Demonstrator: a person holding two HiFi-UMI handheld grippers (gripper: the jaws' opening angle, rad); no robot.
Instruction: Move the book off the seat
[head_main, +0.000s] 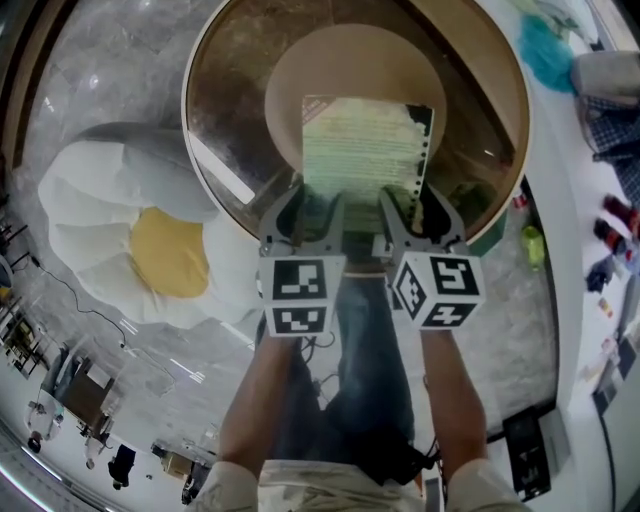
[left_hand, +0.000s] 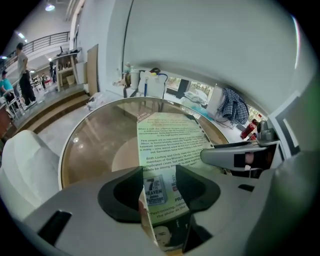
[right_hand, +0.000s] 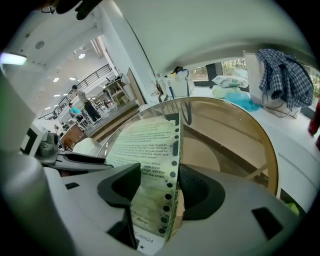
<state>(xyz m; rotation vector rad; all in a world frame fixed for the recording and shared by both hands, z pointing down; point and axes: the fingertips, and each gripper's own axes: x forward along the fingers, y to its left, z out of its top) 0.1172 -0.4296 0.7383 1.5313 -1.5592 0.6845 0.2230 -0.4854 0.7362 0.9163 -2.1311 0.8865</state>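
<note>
**Book Off the Seat, Caught Between 2 Claws**

Lying at the far left, beside the round glass tabletop (head_main: 228, 95): the white petal-shaped seat (head_main: 95, 200) with its yellow centre, carrying nothing.

Reaching in next from the near edge: the left claw (left_hand: 159, 187), standing fairly wide, with its pads closing on the near left part of the book (head_main: 365, 145). Printed cover filling the gap between the jaws, nothing else showing in it.

Stretching forward from both claws, over the near part of the tabletop: the book itself, pale green back cover facing up. Not showing clearly whether the far end is touching the glass.

Looking like a thin paperback, so probably handling light but floppy. Likely bowing or sagging if taken by 1 corner only, with the glossy cover apt to slide between hard pads. Probably gripping best near the spine and the opposite long edge together, as here, keeping it level.

Coming in at the right: the right claw (right_hand: 159, 192), spread about as wide as the left, clamping the near right part. Dotted spine edge pressing close against the right jaw, cover running across to the left one.
</note>
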